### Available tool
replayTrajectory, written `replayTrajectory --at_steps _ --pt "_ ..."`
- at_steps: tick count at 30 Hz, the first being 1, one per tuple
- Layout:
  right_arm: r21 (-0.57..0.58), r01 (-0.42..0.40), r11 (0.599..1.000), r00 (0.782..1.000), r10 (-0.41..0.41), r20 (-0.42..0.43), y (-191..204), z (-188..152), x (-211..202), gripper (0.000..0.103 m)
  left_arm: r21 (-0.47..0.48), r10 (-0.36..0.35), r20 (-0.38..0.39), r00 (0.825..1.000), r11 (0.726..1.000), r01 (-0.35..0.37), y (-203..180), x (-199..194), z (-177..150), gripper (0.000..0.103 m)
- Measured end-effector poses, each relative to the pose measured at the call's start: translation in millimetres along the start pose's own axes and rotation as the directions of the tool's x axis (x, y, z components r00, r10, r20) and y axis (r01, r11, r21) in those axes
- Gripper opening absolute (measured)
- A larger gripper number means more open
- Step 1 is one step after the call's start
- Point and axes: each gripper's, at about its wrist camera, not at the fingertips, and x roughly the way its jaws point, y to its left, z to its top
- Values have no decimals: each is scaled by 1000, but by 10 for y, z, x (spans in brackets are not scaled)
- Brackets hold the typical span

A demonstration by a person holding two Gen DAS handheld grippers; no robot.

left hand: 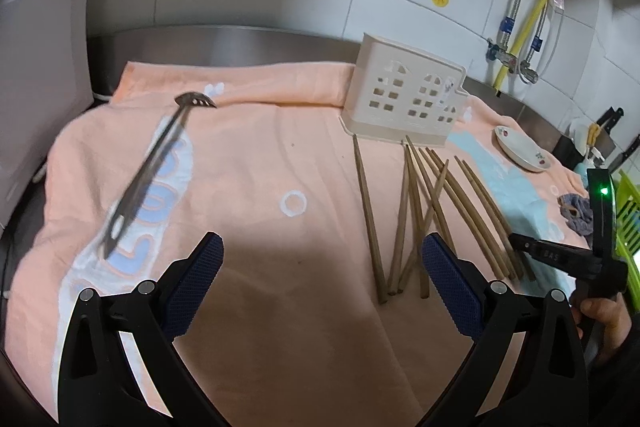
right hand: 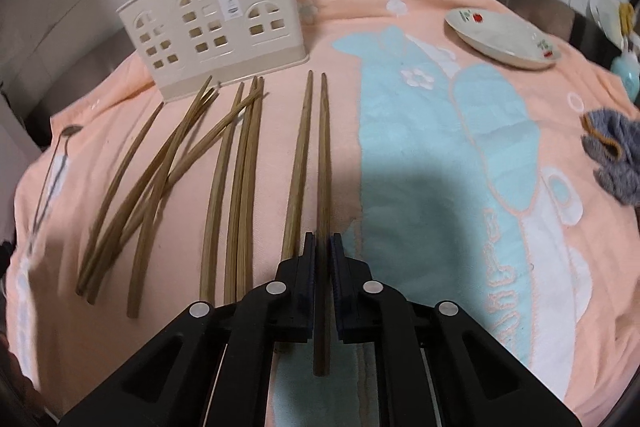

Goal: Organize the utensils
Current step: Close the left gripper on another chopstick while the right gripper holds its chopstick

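Observation:
Several wooden chopsticks [right hand: 240, 171] lie on a peach towel [right hand: 344, 27] in front of a cream house-shaped utensil holder [right hand: 216, 27]. My right gripper [right hand: 323, 243] is shut on the rightmost chopstick [right hand: 323, 163], gripping it near its thick end. In the left wrist view the chopsticks [left hand: 416, 203] lie right of my left gripper [left hand: 322, 251], which is open and empty above the towel [left hand: 256, 155]. A metal slotted utensil [left hand: 156, 163] lies on the towel to its left. The holder [left hand: 404, 95] stands at the back.
A white dish [right hand: 500, 39] sits at the towel's back right; it also shows in the left wrist view [left hand: 520, 149]. A grey cloth [right hand: 612, 155] lies at the right edge. A white appliance [left hand: 36, 87] stands at the left. Tiled wall and pipes run behind.

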Motion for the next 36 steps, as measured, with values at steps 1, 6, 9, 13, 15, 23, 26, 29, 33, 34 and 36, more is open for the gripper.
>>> replayTrajectory --at_steps 1,6,9,13,15,23,26,29,33,34,36 --pt "-14 1 1000 1000 -1 4 14 -11 -1 11 -2 -5 -8 1000 1000 5 -12 18 -9 98" --pt "-10 -25 1000 1000 25 5 -15 -38 -14 14 8 -21 -34 999 1000 21 -93 99 -31 98" --pt "-19 -39 999 999 39 6 -34 -59 -29 14 18 -46 -46 998 999 47 -179 147 -39 97" --pt "-18 -49 999 999 50 14 -77 -68 -39 7 46 -69 -67 995 996 72 -362 219 -44 96" --pt "-12 -64 998 998 65 14 -102 -73 -46 7 60 -97 -85 992 993 102 -487 269 -48 86" --pt "-55 -87 995 996 89 26 -135 -99 -77 7 76 -154 -164 974 983 168 -942 552 -105 61" --pt "-71 -102 992 994 104 27 -156 -110 -84 7 52 -161 -196 967 983 174 -1036 702 -116 53" --pt "-83 -119 989 992 122 27 -174 -107 -88 7 29 -179 -215 960 981 190 -1078 792 -117 46" --pt "-101 -136 986 990 140 29 -186 -110 -88 7 29 -162 -240 957 984 173 -1137 908 -144 42" --pt "-101 -141 985 989 144 30 -190 -112 -89 7 26 -161 -242 957 985 172 -1144 926 -145 42" --pt "-106 -148 983 988 152 29 -196 -114 -86 7 34 -140 -248 959 988 153 -1159 973 -139 40"
